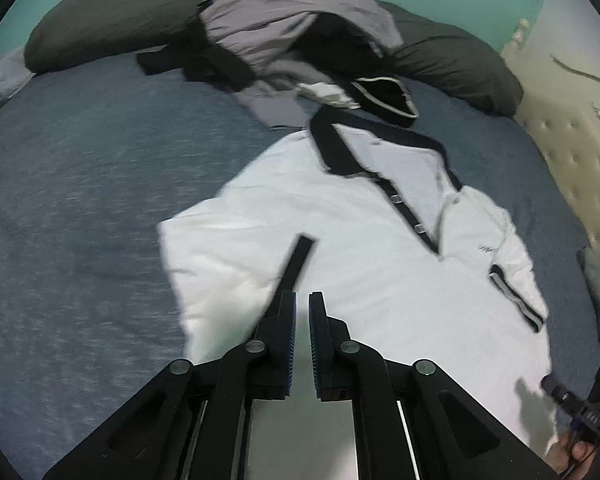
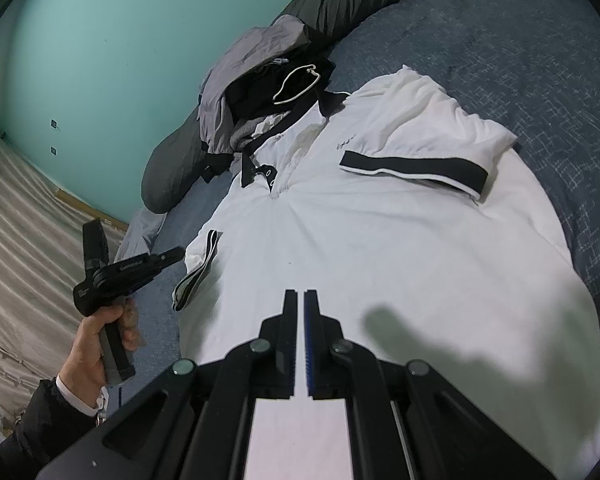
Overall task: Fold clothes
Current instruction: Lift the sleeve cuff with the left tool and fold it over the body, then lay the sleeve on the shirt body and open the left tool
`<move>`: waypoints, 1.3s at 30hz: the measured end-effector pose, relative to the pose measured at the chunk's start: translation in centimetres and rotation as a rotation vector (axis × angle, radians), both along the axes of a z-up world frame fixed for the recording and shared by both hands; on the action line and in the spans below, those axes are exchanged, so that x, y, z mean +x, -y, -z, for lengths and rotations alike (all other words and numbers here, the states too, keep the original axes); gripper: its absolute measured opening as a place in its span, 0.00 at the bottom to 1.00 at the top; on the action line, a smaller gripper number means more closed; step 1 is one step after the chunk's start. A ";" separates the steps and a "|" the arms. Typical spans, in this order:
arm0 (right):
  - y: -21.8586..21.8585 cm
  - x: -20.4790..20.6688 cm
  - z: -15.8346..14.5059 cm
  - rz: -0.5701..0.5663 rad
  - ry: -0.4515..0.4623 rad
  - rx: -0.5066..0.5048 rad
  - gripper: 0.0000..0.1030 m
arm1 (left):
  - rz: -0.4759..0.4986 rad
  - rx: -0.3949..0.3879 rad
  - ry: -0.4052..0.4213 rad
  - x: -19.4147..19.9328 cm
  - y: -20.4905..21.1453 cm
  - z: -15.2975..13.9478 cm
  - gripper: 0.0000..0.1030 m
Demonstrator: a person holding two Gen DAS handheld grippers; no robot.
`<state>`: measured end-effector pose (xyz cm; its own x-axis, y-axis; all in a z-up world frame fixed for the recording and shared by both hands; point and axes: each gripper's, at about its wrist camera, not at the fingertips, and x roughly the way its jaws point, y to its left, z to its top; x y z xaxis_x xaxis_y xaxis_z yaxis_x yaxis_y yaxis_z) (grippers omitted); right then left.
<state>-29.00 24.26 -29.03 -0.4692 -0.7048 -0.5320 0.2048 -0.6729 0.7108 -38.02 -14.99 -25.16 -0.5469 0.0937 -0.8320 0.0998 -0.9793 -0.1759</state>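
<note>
Left wrist view: white polo shirt [image 1: 340, 240] lies face up on the bed [image 1: 80, 200], sleeves tucked inward. Both grippers, left [image 1: 302, 300] and right [image 2: 299, 296], hover empty, fingers nearly pressed together. Next likely: pinch the hem and fold upward.

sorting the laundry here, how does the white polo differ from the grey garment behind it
The white polo lies spread flat on the bed, collar and placket showing; the grey garment sits crumpled in a heap against the dark pillow. The polo is white with black trim; the grey garment is plain grey and tangled with black clothing. Neither is folded yet.
</note>
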 end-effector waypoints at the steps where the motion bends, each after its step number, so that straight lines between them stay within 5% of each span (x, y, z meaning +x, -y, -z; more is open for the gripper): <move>1: 0.0 0.0 0.0 0.000 0.002 -0.001 0.03 | -0.005 -0.017 0.012 0.2 0.3 0.2 0.23; 3: 0.2 0.0 0.1 -0.003 0.004 -0.003 0.03 | -0.008 -0.033 0.028 0.3 0.5 0.7 0.52; 16: 0.0 -0.1 0.1 0.002 0.010 -0.013 0.03 | 0.070 -0.249 0.087 -0.8 -2.0 4.3 0.53; 29: -0.1 -0.1 0.1 0.006 0.014 -0.022 0.03 | 0.119 -0.324 0.067 -0.8 -2.3 4.6 0.24; 39: -0.3 -0.1 0.3 0.009 0.020 -0.031 0.03 | 0.123 -0.181 -0.017 -0.2 -1.1 0.9 0.17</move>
<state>-29.09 24.54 -29.31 -0.4652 -0.7169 -0.5193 0.1846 -0.6523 0.7352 -38.19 -13.88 -26.02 -0.5549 0.0104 -0.8318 -0.0240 -0.9997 0.0035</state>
